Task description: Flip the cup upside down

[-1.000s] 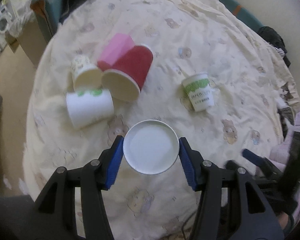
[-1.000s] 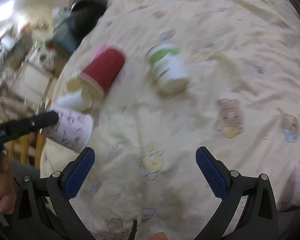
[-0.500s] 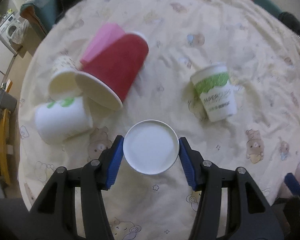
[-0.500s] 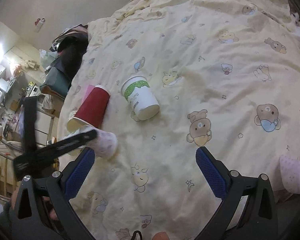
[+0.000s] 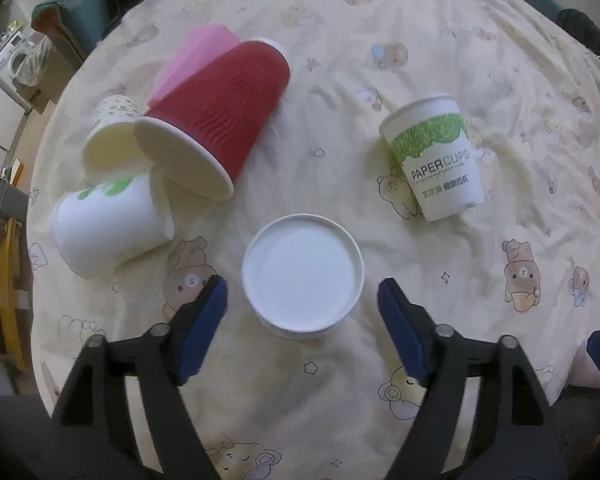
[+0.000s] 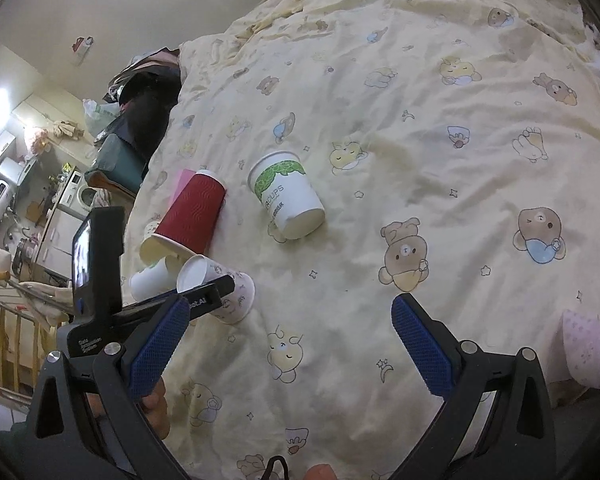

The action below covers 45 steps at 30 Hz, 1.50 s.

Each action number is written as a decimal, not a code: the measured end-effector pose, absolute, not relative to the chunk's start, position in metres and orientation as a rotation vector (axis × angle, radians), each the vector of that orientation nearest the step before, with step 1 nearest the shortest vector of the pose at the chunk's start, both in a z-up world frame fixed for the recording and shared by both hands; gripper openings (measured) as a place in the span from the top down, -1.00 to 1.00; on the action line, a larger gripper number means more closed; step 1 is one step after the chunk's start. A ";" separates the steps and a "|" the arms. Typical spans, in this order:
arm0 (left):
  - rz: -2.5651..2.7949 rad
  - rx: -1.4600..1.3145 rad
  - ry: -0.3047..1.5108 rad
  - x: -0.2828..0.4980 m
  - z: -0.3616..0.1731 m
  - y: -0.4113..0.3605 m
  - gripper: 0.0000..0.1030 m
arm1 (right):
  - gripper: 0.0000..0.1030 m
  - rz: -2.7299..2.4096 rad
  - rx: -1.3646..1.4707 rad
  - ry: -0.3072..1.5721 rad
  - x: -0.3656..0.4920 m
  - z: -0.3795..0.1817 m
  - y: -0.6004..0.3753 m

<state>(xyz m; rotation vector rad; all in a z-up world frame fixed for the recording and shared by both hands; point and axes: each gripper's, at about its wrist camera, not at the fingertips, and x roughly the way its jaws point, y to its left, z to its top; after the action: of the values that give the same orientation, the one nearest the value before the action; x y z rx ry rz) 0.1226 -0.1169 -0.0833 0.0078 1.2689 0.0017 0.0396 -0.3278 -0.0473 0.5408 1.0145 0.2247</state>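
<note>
Left hand-held gripper [image 5: 302, 300] open, blue pads [image 5: 204, 320] standing clear on both sides of the cup [image 5: 302, 276]. Cup stands upside down on the bed [image 5: 380, 80], base up, white round bottom facing the left wrist camera, near the bed's near edge. No contact between pads and cup visible; small gaps on each side.

In the right wrist view the same cup [image 6: 224, 288] shows a pale printed wall, partly hidden behind the left gripper's black finger; whether it sits fully flat there is hard to tell.

Right hand-held gripper [image 6: 290, 340] open wide, holding nothing, hovering over bare bedding by the near edge.

Other cups, all lying on their sides:
- red cup [image 5: 220, 120], ribbed, mouth toward the camera, toward the bed's left edge.
- pink cup [image 5: 196, 52] just behind the red one, touching it.
- patterned cup [image 5: 108, 136] left of the red one, mouth toward the camera.
- white cup [image 5: 108, 224] with green marks, just below the patterned one, touching the red cup's rim.
- green cup [image 5: 436, 160], white with green band and "PAPER CUPS" print, well apart to the right, mid-bed.

Bedding is yellow with bear prints, wrinkled.
</note>
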 end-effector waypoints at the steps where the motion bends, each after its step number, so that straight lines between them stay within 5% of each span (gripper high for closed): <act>1: -0.004 0.005 1.258 0.121 -0.081 -0.116 -0.50 | -1.00 0.224 0.539 1.015 0.039 -0.047 -0.328; 16: 0.030 -0.026 0.853 0.023 0.030 -0.041 -0.61 | -1.00 0.261 0.381 0.891 0.023 -0.020 -0.302; 31: 0.087 -0.040 0.784 -0.052 0.014 -0.004 -1.00 | -1.00 0.315 0.110 0.730 -0.033 0.002 -0.231; 45: 0.076 -0.043 0.734 -0.051 0.016 -0.007 -1.00 | -1.00 0.281 0.085 0.732 -0.024 -0.015 -0.223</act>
<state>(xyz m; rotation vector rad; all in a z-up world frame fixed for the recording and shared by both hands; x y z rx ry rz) -0.0511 -0.0071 0.0163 -0.0434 0.7341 0.0761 -0.0241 -0.2228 -0.0150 0.0847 0.7324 0.2815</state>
